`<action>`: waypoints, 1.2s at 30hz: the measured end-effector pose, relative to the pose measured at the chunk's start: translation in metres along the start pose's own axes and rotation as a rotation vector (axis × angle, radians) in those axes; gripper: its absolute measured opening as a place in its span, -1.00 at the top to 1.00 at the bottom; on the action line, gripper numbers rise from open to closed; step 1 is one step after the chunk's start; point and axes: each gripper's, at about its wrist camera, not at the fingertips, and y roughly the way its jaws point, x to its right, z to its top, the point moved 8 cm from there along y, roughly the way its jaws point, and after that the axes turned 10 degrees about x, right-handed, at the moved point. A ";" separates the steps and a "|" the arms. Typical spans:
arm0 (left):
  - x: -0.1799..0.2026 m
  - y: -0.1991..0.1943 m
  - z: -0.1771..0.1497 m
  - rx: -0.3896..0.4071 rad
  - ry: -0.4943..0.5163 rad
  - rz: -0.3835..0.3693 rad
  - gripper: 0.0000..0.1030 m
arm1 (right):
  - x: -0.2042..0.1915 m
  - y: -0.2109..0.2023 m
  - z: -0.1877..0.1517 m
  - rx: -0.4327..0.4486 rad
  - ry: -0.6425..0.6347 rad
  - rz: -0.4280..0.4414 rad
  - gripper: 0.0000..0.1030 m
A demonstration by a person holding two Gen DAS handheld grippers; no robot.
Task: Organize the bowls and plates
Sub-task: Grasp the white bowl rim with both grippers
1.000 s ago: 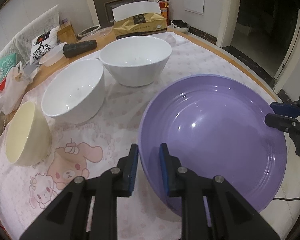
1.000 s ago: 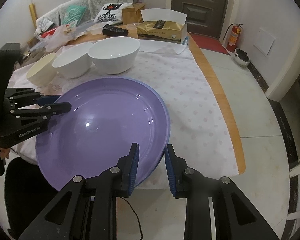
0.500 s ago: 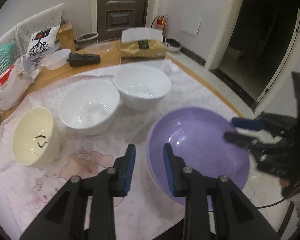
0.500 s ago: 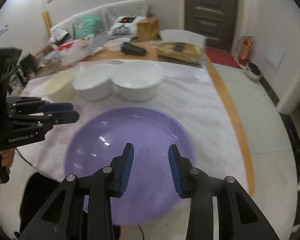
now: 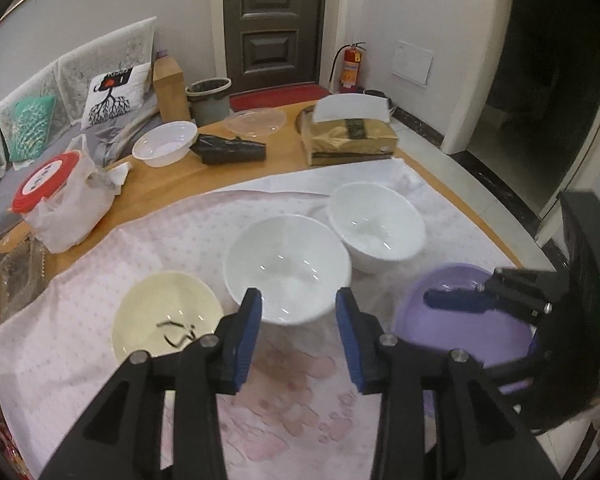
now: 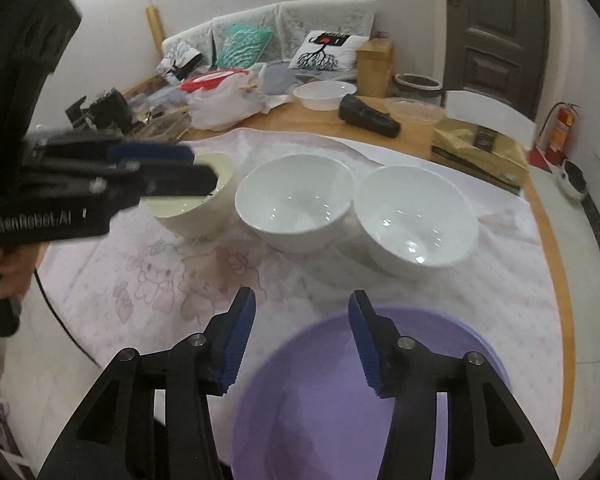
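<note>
— While the purple plate (image 6: pixel 340 384) sits flat on the pink spotted cloth (image 5: pixel 172 236), what does it look like?

— It is round, smooth and shiny, at the 6 o'clock edge of the table (image 5: pixel 188 176). Past it, toward 12 o'clock, three round bowls stand in a row. The two white bowls (image 6: pixel 296 200) (image 6: pixel 416 216) are glossy. The cream bowl (image 6: pixel 204 208) sits at their 9 o'clock end and has a dark squiggle inside.

— How do the tools stand?

— The right gripper (image 6: pixel 302 340) tips down, and its blue ribbed pads (image 6: pixel 240 340) are spreading apart. Nothing is between them. The plate lies just under and past them, not touched.

— And the other one?

— The left gripper (image 5: pixel 298 328) tips down too, and its jaws are opening with nothing pinched. The middle white bowl shows between them, farther away. The plate is at its 3 o'clock. A hand (image 6: pixel 16 268) holds that tool's handle.

— What else is there?

— A gold tissue box (image 5: pixel 348 136) and a black bag (image 5: pixel 232 150) at 12 o'clock.
</note>
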 end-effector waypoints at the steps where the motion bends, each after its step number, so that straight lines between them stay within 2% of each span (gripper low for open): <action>1: -0.007 0.008 0.003 -0.018 -0.005 0.006 0.31 | -0.001 0.007 0.002 -0.007 0.004 0.006 0.13; 9: -0.036 0.063 0.019 -0.101 -0.026 0.025 0.31 | -0.004 0.052 0.011 -0.036 0.001 0.010 -0.10; 14: -0.048 0.091 0.015 -0.139 -0.039 0.043 0.31 | -0.002 0.071 0.011 -0.038 0.023 0.028 -0.20; 18: -0.055 0.103 0.012 -0.148 -0.050 0.055 0.31 | -0.001 0.082 0.012 -0.043 0.028 0.035 -0.22; 26: -0.059 0.122 -0.002 -0.174 -0.071 0.066 0.32 | -0.001 0.095 0.014 -0.040 0.038 0.006 -0.41; 28: -0.060 0.125 -0.005 -0.184 -0.064 0.078 0.37 | -0.001 0.096 0.015 -0.037 0.040 0.001 -0.44; 33: -0.062 0.125 -0.008 -0.180 -0.063 0.088 0.78 | -0.003 0.098 0.017 -0.040 0.026 -0.017 -0.47; 36: -0.060 0.123 -0.011 -0.179 -0.036 0.108 0.78 | -0.004 0.100 0.017 -0.043 0.028 -0.011 -0.50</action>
